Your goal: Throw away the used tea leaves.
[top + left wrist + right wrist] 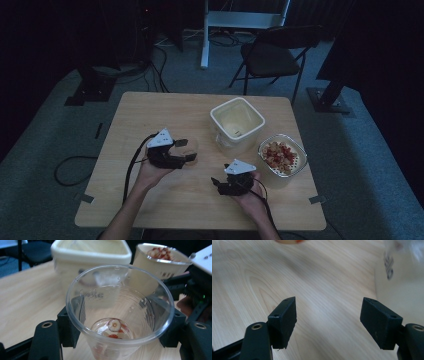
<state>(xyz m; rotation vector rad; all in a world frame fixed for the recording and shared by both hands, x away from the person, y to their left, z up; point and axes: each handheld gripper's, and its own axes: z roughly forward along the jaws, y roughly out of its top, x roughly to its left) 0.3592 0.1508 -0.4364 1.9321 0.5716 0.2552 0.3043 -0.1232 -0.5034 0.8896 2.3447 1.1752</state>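
Clear plastic cup (120, 315) stands upright on the surface (150, 115), clamped between the jaws of the left gripper (186, 150), a few red-and-white pieces at its bottom. Right gripper (216, 183), jaws apart and empty, hovers low just beside the bowl of pieces (282, 156), the nearer hand to refill from it.

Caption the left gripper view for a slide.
Left hand-held gripper clamps a clear plastic cup holding a few red and white pieces, two tubs behind.

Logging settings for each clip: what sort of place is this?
Probably a lab or studio recording space, not a home: a lone wooden table on grey carpet, a folding chair behind it, and black stand bases with cables.
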